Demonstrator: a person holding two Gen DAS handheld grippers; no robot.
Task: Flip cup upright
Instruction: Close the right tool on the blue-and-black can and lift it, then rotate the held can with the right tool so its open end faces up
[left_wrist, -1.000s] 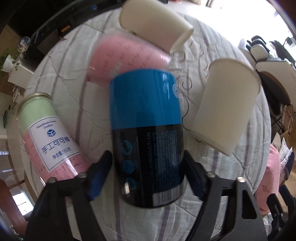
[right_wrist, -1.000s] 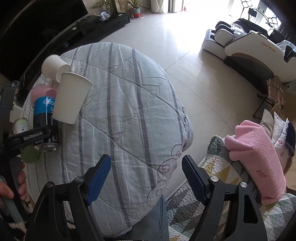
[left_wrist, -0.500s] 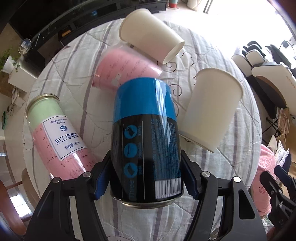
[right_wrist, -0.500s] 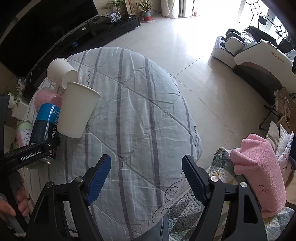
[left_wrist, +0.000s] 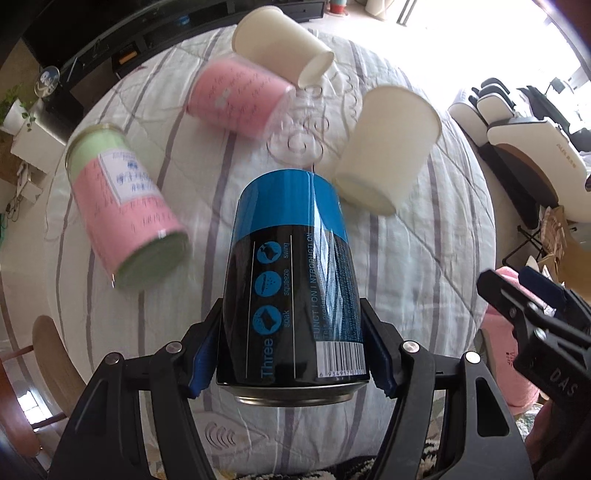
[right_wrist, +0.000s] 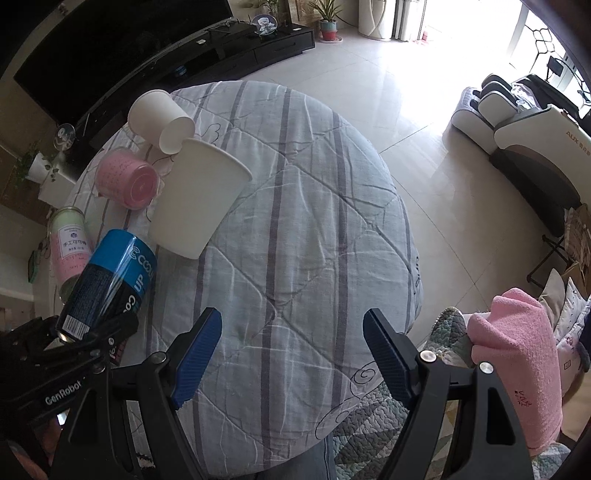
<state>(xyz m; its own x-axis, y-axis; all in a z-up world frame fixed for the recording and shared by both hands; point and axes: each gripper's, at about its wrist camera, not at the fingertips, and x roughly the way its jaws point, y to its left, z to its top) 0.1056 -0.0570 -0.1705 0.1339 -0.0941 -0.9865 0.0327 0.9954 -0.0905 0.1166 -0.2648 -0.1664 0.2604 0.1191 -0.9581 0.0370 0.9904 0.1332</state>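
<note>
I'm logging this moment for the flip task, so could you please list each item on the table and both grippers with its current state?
Blue and black can: clamped in the left gripper, tilted.
Near paper cup: standing, mouth up.
Far paper cup: on its side.
Pink cup: on its side.
Pink and green canister: lying down.
Right gripper: open, holding nothing.

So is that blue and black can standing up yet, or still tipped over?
Still tipped. The blue and black can leans at a slant in the left gripper, jaws clamped on its sides, metal end toward the gripper.
</note>
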